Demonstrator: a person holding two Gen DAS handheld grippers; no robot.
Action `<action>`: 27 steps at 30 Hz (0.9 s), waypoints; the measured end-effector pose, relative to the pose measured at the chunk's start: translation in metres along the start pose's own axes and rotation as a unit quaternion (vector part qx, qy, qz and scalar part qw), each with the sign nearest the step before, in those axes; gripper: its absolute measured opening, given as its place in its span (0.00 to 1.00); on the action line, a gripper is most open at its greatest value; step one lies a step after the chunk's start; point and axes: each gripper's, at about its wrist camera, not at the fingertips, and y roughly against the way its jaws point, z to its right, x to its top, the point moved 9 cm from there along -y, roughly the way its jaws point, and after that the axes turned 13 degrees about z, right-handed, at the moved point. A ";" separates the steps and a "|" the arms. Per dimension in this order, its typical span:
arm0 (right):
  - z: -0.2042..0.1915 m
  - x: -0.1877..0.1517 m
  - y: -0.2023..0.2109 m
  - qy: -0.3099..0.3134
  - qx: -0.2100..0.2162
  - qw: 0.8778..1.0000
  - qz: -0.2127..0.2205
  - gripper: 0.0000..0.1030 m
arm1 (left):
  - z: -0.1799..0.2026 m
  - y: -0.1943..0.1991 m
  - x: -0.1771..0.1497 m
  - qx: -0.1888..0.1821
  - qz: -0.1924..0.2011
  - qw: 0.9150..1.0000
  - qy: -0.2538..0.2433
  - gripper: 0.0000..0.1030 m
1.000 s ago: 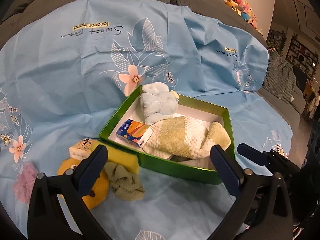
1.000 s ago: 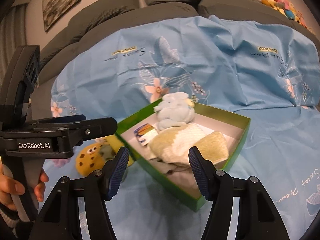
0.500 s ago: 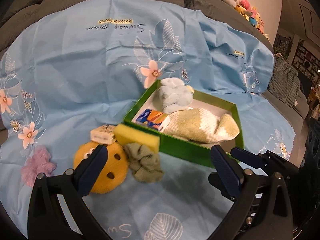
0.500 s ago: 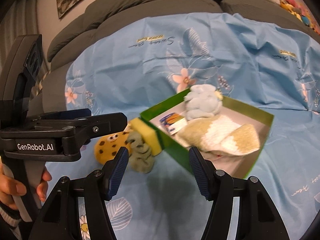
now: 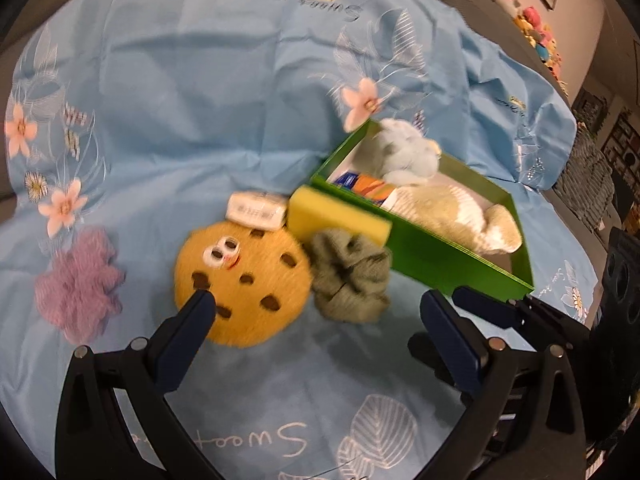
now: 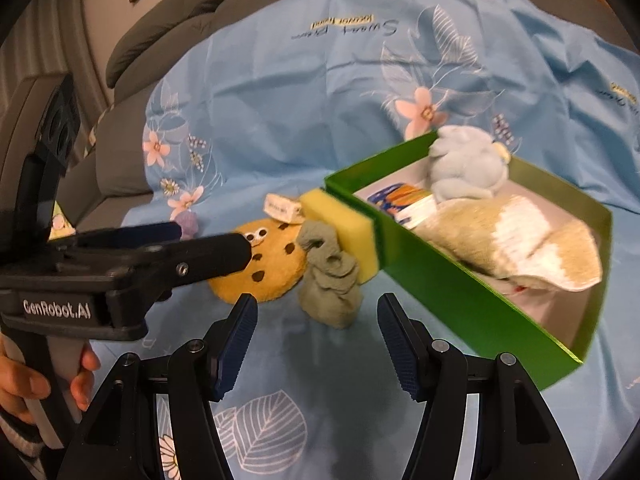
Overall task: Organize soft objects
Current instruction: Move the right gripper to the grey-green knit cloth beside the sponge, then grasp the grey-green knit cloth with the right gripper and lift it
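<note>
A green box (image 5: 436,258) (image 6: 460,284) on the blue sheet holds a light blue plush (image 5: 404,152) (image 6: 466,168), a beige and white towel (image 5: 452,212) (image 6: 516,236) and a tissue pack (image 5: 366,186) (image 6: 404,198). Left of the box lie a yellow sponge (image 5: 336,218) (image 6: 344,224), an olive scrunchie (image 5: 350,276) (image 6: 330,276), a cookie plush (image 5: 242,276) (image 6: 268,264), a small white packet (image 5: 256,210) (image 6: 282,208) and a purple puff (image 5: 78,284). My left gripper (image 5: 316,312) stands open just short of the cookie and scrunchie. My right gripper (image 6: 318,324) is open and empty in front of the scrunchie.
The blue floral sheet (image 5: 180,92) covers a grey sofa (image 6: 168,12). Plush toys (image 5: 532,28) line the sofa back at the far right. A hand (image 6: 24,384) holds the left gripper's handle at the lower left of the right wrist view.
Both grippers have swung left from the box toward the loose items and come lower and closer. The cookie plush, scrunchie and purple puff now fill the middle of the views. Nothing was grasped.
</note>
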 end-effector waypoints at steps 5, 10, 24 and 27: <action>-0.001 -0.011 -0.019 -0.009 0.005 1.000 -0.022 0.62 | -0.030 -0.009 -0.023 -0.008 -0.033 0.998 0.054 0.99; -0.001 -0.021 -0.036 -0.012 0.012 0.999 -0.043 0.62 | -0.043 -0.014 -0.038 -0.031 -0.053 0.993 0.103 0.99; 0.003 -0.029 -0.080 -0.013 0.048 0.997 -0.062 0.16 | -0.032 -0.032 -0.042 -0.076 -0.068 0.988 0.119 0.99; -0.006 -0.033 -0.070 -0.011 0.071 0.996 -0.058 0.11 | -0.024 -0.033 -0.043 -0.089 -0.073 0.986 0.118 0.99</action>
